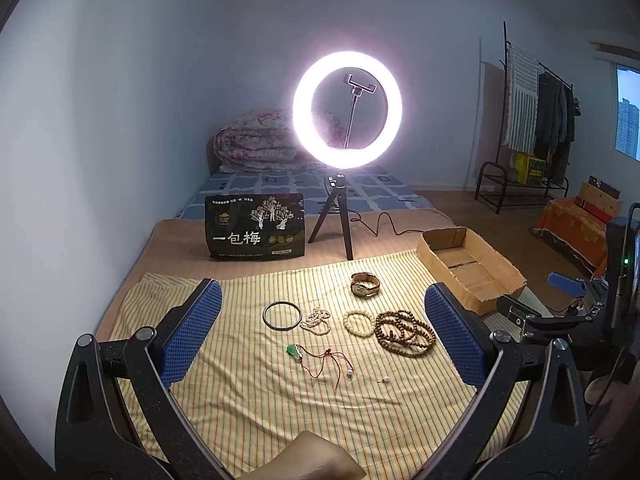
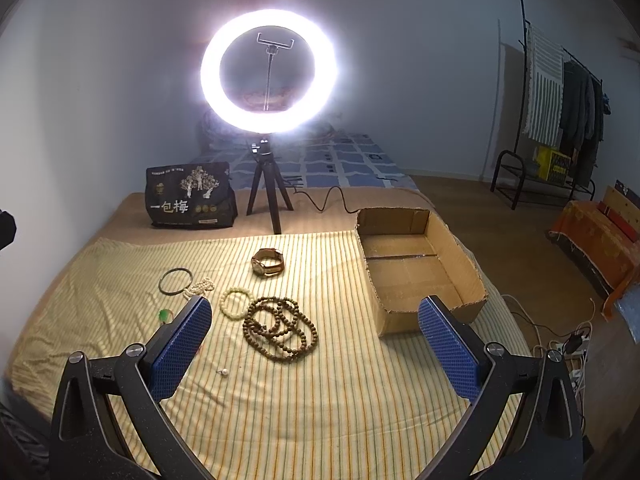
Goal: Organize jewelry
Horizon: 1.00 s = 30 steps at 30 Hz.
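Jewelry spread apart on cloth [image 2: 320,400] for easy picking, box [image 2: 472,280] waiting empty, both hand-held grippers [image 1: 320,328] [image 2: 316,340] spread wide, holding nothing.

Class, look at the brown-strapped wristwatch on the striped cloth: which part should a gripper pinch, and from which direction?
Pinch the brown-strapped wristwatch across its closed strap loop, coming down from above. It lies apart from the beads with its dial at the near end, so the loop behind offers two close sides to squeeze; the dial looks wider and slippery. The open right gripper seems nearer.
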Motion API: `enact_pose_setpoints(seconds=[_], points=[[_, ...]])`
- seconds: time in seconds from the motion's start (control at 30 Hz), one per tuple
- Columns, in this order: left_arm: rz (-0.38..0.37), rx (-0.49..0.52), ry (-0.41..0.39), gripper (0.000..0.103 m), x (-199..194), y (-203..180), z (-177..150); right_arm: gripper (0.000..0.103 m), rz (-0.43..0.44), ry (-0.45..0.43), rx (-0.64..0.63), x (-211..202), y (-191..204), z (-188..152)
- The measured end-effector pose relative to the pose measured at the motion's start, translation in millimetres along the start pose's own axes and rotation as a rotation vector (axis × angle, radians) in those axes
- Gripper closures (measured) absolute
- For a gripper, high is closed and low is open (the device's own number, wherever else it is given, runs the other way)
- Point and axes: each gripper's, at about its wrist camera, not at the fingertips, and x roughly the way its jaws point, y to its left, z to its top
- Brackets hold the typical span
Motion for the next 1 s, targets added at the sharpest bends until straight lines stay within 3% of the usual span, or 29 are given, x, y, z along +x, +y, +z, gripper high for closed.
enact_pose_setpoints(seconds=[1.0], points=[[-0.003, 0.001, 0.003, 0.000, -3.8, -4.5, 1.5, 0.000, 0.012, 0.021, 0.002, 3.2, -0.1, -2.0]])
